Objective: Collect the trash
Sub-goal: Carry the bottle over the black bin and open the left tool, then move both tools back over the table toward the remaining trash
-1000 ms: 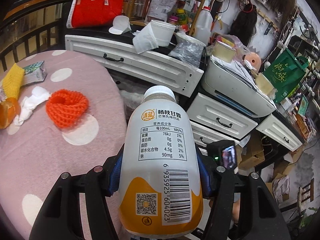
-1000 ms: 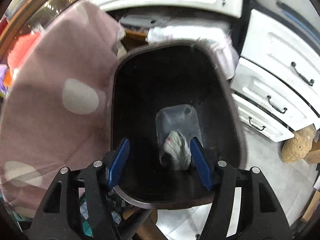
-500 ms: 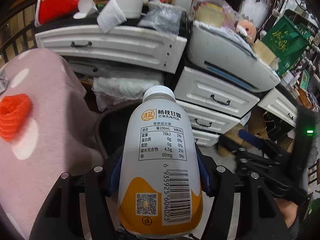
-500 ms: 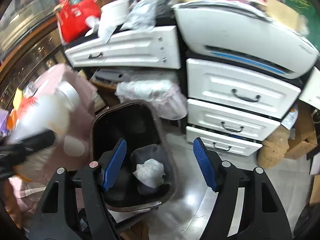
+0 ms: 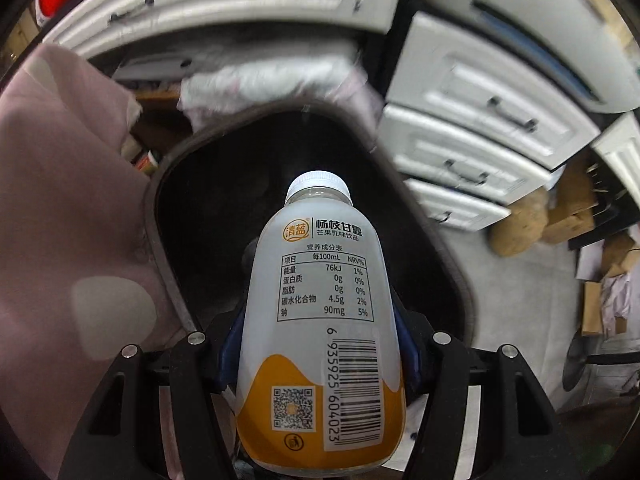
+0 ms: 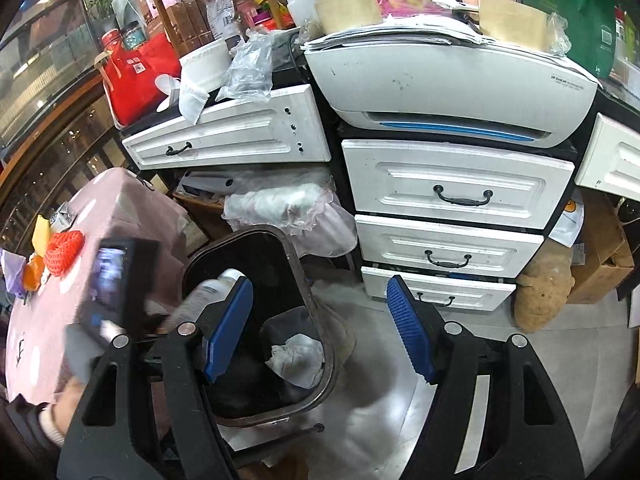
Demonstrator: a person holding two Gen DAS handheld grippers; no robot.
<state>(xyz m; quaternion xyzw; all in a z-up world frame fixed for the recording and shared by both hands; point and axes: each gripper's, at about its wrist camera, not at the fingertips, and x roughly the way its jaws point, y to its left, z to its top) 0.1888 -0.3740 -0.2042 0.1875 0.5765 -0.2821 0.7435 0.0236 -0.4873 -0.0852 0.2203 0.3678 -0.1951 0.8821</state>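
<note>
Between left tool (image 5: 320, 360) pads: bottle (image 5: 320, 320), clamped at waist, cap pointing down into bin (image 5: 160, 216) — tool tilting steeply so bottle is hanging over dark mouth, likely for clean drop. Right tool (image 6: 320, 328): jaws gaping, having just been widening, gripping nothing; sitting back above bin, probably clearing room for left. Inside bin: crumpled tissue (image 6: 298, 360) lying in liner. Beside bin: pink surface (image 6: 120, 208) carrying orange net (image 6: 62, 252) and wrappers, awaiting collection. Beyond: white drawers (image 6: 452, 188).
</note>
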